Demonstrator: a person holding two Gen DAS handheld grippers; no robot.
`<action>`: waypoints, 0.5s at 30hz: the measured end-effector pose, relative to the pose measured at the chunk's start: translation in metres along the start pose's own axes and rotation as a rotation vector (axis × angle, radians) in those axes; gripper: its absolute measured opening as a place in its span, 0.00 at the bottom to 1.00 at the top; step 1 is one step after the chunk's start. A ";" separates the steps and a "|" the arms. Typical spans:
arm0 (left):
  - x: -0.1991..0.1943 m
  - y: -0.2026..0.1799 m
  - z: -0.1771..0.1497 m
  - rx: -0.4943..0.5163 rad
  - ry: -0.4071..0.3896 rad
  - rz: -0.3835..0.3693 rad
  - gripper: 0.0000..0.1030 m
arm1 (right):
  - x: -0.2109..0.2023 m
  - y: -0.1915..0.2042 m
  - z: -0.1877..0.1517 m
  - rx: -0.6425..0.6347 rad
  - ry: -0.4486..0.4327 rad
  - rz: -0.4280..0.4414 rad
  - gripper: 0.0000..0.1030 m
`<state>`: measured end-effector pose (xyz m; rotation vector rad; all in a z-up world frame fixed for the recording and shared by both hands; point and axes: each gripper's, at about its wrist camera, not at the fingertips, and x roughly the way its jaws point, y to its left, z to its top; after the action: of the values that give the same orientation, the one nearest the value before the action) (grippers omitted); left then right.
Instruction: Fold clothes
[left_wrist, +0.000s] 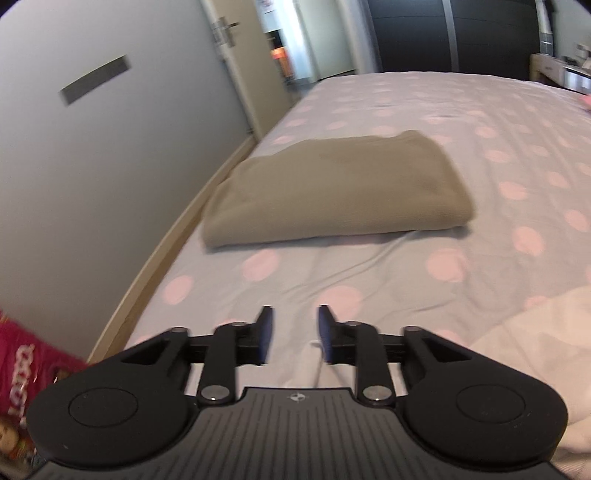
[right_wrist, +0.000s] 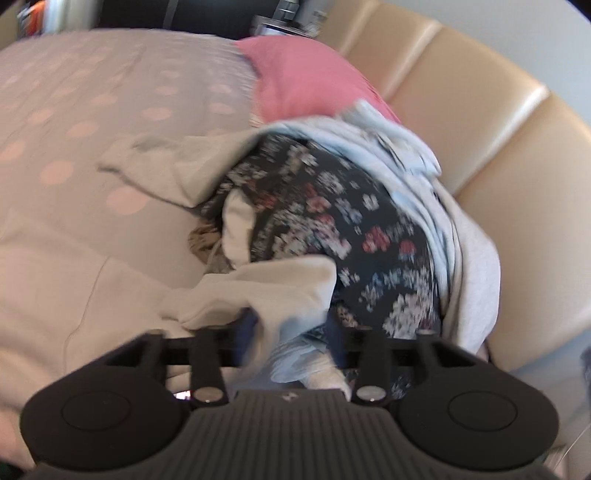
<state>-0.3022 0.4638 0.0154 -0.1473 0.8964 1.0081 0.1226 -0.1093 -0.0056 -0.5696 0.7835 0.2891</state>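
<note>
A folded beige garment (left_wrist: 332, 188) lies on the dotted bed sheet (left_wrist: 480, 155) ahead of my left gripper (left_wrist: 295, 334), which is open and empty, low over the sheet. In the right wrist view a pile of unfolded clothes sits by the headboard: a dark floral garment (right_wrist: 332, 221), a pale blue one (right_wrist: 388, 147), a grey one (right_wrist: 476, 266) and a cream garment (right_wrist: 266, 288). My right gripper (right_wrist: 291, 332) is down in this pile. Cream and pale blue cloth lies between its fingers, which are spread apart and partly hidden.
A pink pillow (right_wrist: 306, 77) lies behind the pile. The padded beige headboard (right_wrist: 498, 129) curves along the right. A white wall (left_wrist: 92, 166) and the wooden bed edge (left_wrist: 177, 236) run along the left. A door (left_wrist: 229, 37) stands far off.
</note>
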 end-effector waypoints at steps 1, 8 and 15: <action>-0.001 -0.004 0.000 0.020 -0.012 -0.022 0.36 | -0.005 0.003 0.002 -0.021 -0.006 0.019 0.51; 0.017 -0.084 0.003 0.267 -0.067 -0.241 0.45 | -0.010 0.039 0.031 -0.075 -0.053 0.271 0.56; 0.075 -0.170 -0.005 0.366 -0.004 -0.436 0.50 | 0.051 0.110 0.051 -0.161 -0.036 0.436 0.55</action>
<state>-0.1556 0.4170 -0.0889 -0.0274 0.9774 0.4313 0.1382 0.0121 -0.0550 -0.5385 0.8507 0.7666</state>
